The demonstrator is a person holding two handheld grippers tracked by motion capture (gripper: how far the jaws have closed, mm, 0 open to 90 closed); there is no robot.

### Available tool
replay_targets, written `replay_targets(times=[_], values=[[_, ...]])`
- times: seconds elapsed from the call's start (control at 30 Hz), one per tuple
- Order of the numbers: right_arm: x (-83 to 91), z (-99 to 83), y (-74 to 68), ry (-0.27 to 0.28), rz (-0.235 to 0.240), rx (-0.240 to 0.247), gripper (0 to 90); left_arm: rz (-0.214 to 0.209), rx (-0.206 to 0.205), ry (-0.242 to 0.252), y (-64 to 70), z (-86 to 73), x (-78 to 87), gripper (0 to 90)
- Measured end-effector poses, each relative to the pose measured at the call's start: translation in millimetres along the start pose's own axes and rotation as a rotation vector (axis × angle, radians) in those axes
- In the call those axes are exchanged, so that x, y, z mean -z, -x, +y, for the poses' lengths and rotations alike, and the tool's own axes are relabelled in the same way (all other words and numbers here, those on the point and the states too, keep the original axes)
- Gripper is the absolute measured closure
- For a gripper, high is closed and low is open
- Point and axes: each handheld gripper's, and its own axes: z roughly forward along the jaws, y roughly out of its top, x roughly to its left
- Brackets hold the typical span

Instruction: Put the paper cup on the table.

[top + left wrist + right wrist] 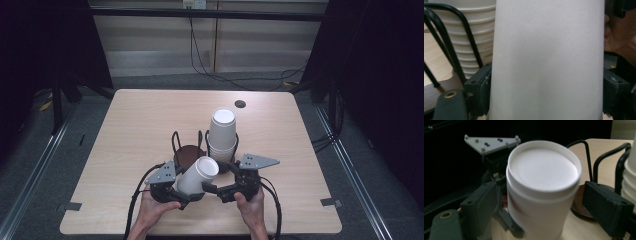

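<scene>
A single white paper cup [197, 175] lies tilted, closed end up and to the right, with my left gripper [189, 192] shut on its side. In the left gripper view the cup [546, 60] spans the whole gap between both jaws of that gripper [546, 95]. My right gripper [216, 190] reaches in from the right. Its jaws stand open on either side of the cup's closed end [541, 170], with small gaps, around the gripper's midpoint [544, 205]. The left gripper's grey plate [491, 143] sits behind the cup.
A black wire cup holder with a brown base [189, 152] stands just beyond the grippers. A stack of upturned white cups [222, 135] fills its right slot; the left slot holds nothing. The stack [471, 45] and wires [589, 157] are very close. Open wood table [140, 120] lies beyond.
</scene>
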Motion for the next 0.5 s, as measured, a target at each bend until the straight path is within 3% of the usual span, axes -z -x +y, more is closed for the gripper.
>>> replay_targets(times=[0.17,0.2,0.27,0.3,0.4,0.5], values=[[8.1,-6.0,2.0,-0.002,0.012,0.013,13.0,0.015,-0.008,-0.047,-1.8,1.5,3.2,16.6],[10.2,-8.2,3.4,-0.038,0.011,0.028,13.5,0.02,-0.021,-0.081,-1.4,2.1,4.0,16.6],[10.9,-9.0,4.5,-0.073,-0.002,0.032,13.4,0.012,-0.014,-0.09,-1.5,2.1,4.7,16.6],[10.9,-9.0,4.5,-0.073,-0.002,0.032,13.4,0.012,-0.014,-0.09,-1.5,2.1,4.7,16.6],[13.5,-9.5,4.1,-0.114,-0.019,0.058,13.6,0.028,-0.035,-0.166,-1.7,6.0,2.3,16.6],[15.9,-9.8,5.4,-0.146,-0.035,0.073,14.0,0.006,-0.048,-0.187,-3.3,7.8,1.1,16.6]])
